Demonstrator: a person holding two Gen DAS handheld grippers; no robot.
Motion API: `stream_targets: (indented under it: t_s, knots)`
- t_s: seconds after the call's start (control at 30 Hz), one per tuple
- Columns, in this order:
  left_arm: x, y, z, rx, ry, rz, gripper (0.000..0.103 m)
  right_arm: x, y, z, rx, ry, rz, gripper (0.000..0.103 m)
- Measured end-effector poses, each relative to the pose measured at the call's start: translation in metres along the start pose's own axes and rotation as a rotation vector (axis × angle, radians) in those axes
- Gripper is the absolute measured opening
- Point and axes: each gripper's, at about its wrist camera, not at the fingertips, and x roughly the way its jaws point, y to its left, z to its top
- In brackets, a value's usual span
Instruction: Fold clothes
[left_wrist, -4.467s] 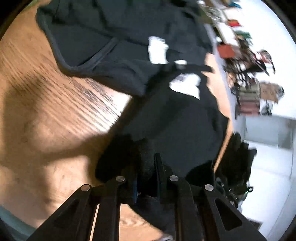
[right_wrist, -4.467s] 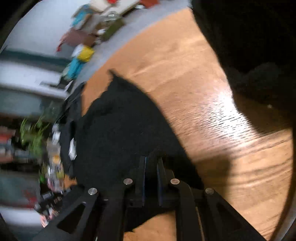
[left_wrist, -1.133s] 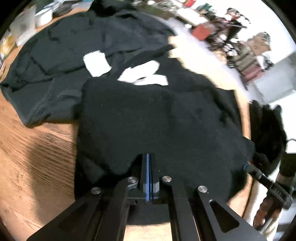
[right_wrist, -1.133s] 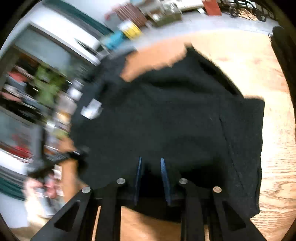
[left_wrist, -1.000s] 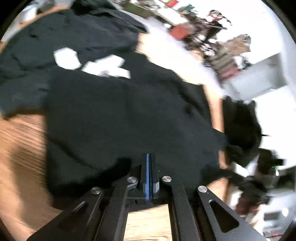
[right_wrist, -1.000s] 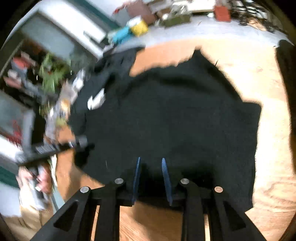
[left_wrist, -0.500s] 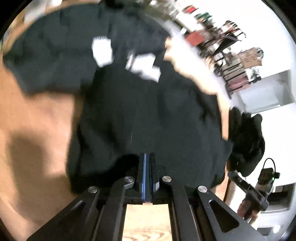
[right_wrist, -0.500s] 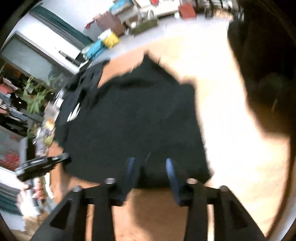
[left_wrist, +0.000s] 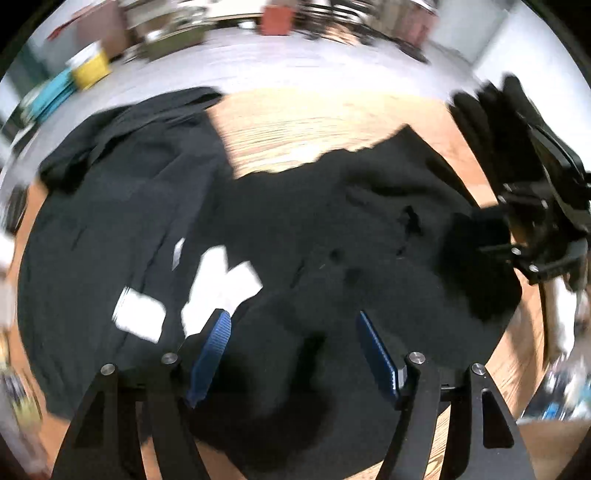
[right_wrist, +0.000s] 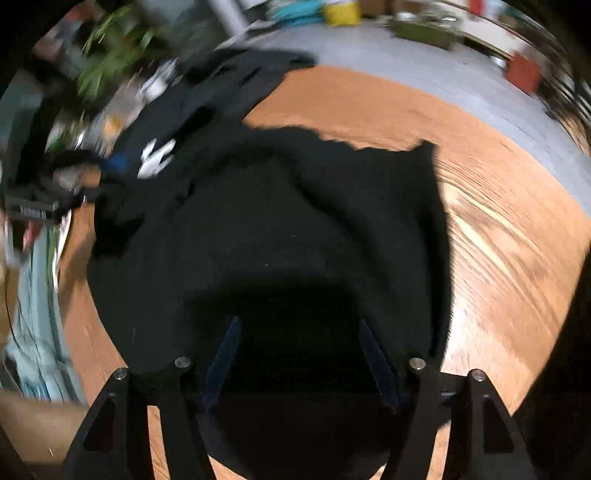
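Observation:
A black garment (left_wrist: 351, 236) lies spread on the wooden table (left_wrist: 295, 122); it also shows in the right wrist view (right_wrist: 295, 229). My left gripper (left_wrist: 293, 325) is open over its near edge, holding nothing. My right gripper (right_wrist: 297, 332) is open above the same garment's near edge, holding nothing. A second black garment with white patches (left_wrist: 140, 221) lies to the left, partly under the first; it shows at far left in the right wrist view (right_wrist: 207, 110). The right gripper appears at the right edge of the left wrist view (left_wrist: 543, 240).
A dark pile of clothes (left_wrist: 495, 107) sits at the table's far right edge. Bare wood (right_wrist: 498, 221) lies to the right of the garment. Floor clutter, a yellow tub (left_wrist: 90, 68) and plants (right_wrist: 110, 40) lie beyond the table.
Both grippers have opened and let go of the black garment, which now lies flat. Both views have swung round over the table.

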Motion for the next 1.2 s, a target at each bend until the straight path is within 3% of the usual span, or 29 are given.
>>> stream_targets:
  t_s: [0.07,0.13,0.33,0.37,0.4,0.43,0.47,0.53,0.57,0.6,0.67,0.8,0.93,1.07,1.13,1.2]
  knots:
    - [0.006,-0.006,0.006,0.056,0.021,-0.005,0.071,0.004,0.001,0.002,-0.029,0.01,-0.031,0.067]
    - [0.019,-0.008,0.012,0.083,0.041,0.006,0.071,0.008,-0.001,0.007,-0.032,0.006,-0.008,0.067]
    - [0.046,-0.008,-0.005,0.13,0.083,0.05,0.071,0.018,-0.013,0.001,-0.027,0.019,-0.025,0.068]
    - [0.047,-0.007,-0.01,0.124,0.07,0.041,0.071,0.018,-0.013,-0.001,-0.022,-0.01,-0.032,0.066]
    - [0.048,-0.005,-0.015,0.118,0.057,0.032,0.071,0.018,-0.013,-0.004,-0.014,-0.039,-0.046,0.059]
    - [0.046,-0.002,-0.02,0.104,0.035,0.015,0.069,0.017,-0.01,-0.007,0.005,-0.065,-0.102,0.031]
    - [0.044,0.0,-0.024,0.089,0.013,-0.003,0.06,0.017,-0.007,-0.012,0.017,-0.085,-0.14,0.013]
    - [0.037,0.004,-0.033,0.059,-0.041,-0.004,0.041,0.015,0.003,-0.021,0.038,-0.12,-0.189,0.004]
    - [0.034,0.006,-0.037,0.048,-0.071,0.01,0.025,0.014,0.008,-0.024,0.039,-0.136,-0.206,0.004]
    - [0.03,0.007,-0.041,0.036,-0.1,0.023,0.018,0.012,0.013,-0.027,0.041,-0.151,-0.224,0.004]
    - [0.021,0.013,-0.046,-0.018,-0.14,-0.004,0.014,0.004,0.016,-0.03,0.072,-0.195,-0.232,0.003]
    - [-0.017,0.013,-0.041,-0.065,-0.22,0.061,0.01,-0.029,0.016,-0.021,0.15,-0.325,-0.226,0.003]
    - [-0.054,0.014,-0.035,-0.112,-0.301,0.127,0.01,-0.067,0.013,-0.007,0.148,-0.431,-0.234,0.003]
    - [-0.083,0.016,-0.024,-0.141,-0.374,0.224,0.004,-0.069,0.01,0.017,0.135,-0.452,-0.25,0.003]
    - [-0.07,0.025,-0.002,-0.148,-0.359,0.301,0.004,-0.054,0.006,0.034,0.134,-0.432,-0.267,0.003]
    - [-0.047,0.043,0.016,-0.215,-0.301,0.292,0.001,-0.028,-0.005,0.051,0.159,-0.399,-0.279,0.003]
